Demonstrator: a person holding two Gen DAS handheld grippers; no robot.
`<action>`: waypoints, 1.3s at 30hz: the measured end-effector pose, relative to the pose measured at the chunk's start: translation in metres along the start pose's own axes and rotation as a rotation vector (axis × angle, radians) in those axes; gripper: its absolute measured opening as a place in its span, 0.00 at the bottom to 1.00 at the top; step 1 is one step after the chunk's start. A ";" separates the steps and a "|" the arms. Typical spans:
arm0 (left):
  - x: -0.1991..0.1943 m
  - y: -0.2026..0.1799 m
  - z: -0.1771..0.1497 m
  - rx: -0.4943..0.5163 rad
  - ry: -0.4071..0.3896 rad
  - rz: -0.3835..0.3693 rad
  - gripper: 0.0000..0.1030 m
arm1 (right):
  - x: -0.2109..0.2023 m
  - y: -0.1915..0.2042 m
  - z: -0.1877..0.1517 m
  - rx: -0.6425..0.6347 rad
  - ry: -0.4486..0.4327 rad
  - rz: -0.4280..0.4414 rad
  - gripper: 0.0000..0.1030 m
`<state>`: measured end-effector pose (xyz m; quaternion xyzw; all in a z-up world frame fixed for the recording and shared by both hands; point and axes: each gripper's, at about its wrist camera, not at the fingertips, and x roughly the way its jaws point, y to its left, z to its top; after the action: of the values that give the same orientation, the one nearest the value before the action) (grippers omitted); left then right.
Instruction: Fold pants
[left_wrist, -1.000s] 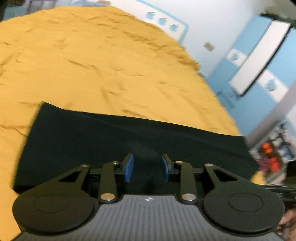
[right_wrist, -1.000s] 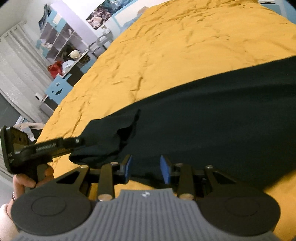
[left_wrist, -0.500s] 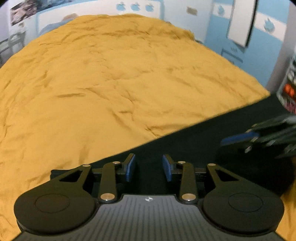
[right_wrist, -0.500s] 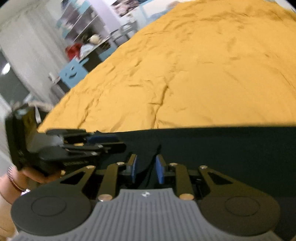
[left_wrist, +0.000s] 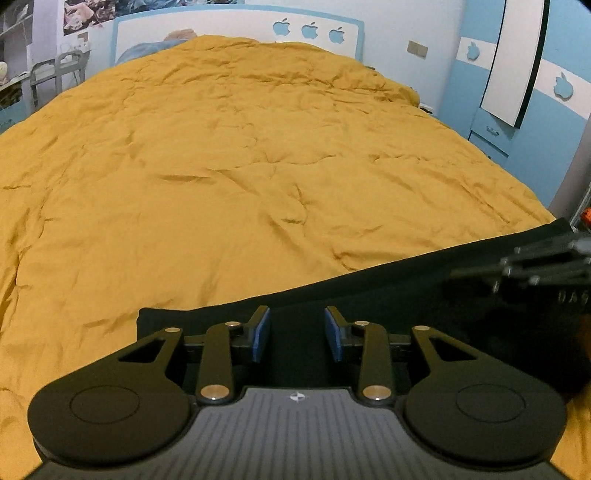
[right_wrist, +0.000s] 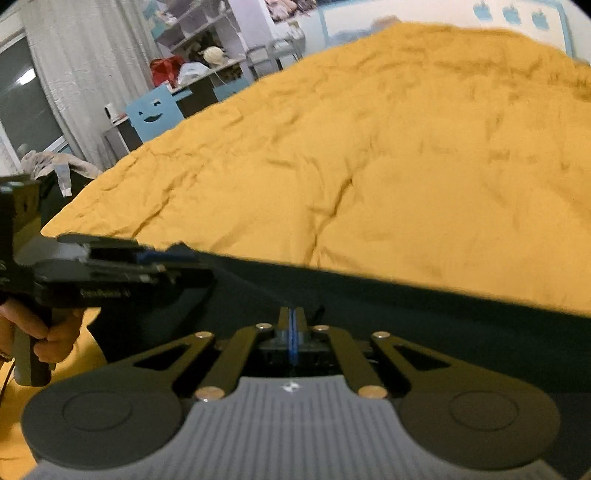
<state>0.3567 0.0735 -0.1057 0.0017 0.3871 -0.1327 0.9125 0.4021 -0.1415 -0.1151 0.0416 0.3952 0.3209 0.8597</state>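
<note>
Black pants (left_wrist: 388, 295) lie flat along the near edge of a bed with a yellow cover (left_wrist: 240, 166). My left gripper (left_wrist: 297, 338) is open, its blue pads apart, low over the pants' left end. My right gripper (right_wrist: 292, 332) has its blue pads pressed together on the near edge of the pants (right_wrist: 406, 317). In the right wrist view the left gripper (right_wrist: 147, 258) shows at the left, over the pants' end. In the left wrist view the right gripper (left_wrist: 528, 266) shows blurred at the right edge.
A white and blue headboard (left_wrist: 236, 29) stands at the far end of the bed. A blue wardrobe (left_wrist: 517, 92) is to the right. A desk, shelves and a blue chair (right_wrist: 155, 114) stand to the left, by a curtain (right_wrist: 81, 74).
My right gripper has closed its pads on the pants' edge. Both grippers have come lower and level with the bed. My left gripper has stayed open.
</note>
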 end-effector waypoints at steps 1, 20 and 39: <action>0.001 0.001 0.000 -0.009 -0.001 0.004 0.34 | -0.001 0.003 0.004 -0.014 -0.011 -0.007 0.00; -0.015 0.008 -0.012 -0.152 -0.046 0.067 0.31 | 0.014 -0.053 -0.037 0.540 0.089 0.190 0.29; -0.126 0.029 -0.025 -0.386 -0.208 0.149 0.30 | -0.073 0.005 0.056 0.506 -0.124 0.304 0.00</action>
<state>0.2628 0.1343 -0.0368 -0.1581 0.3078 0.0122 0.9382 0.4036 -0.1700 -0.0278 0.3326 0.3987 0.3342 0.7866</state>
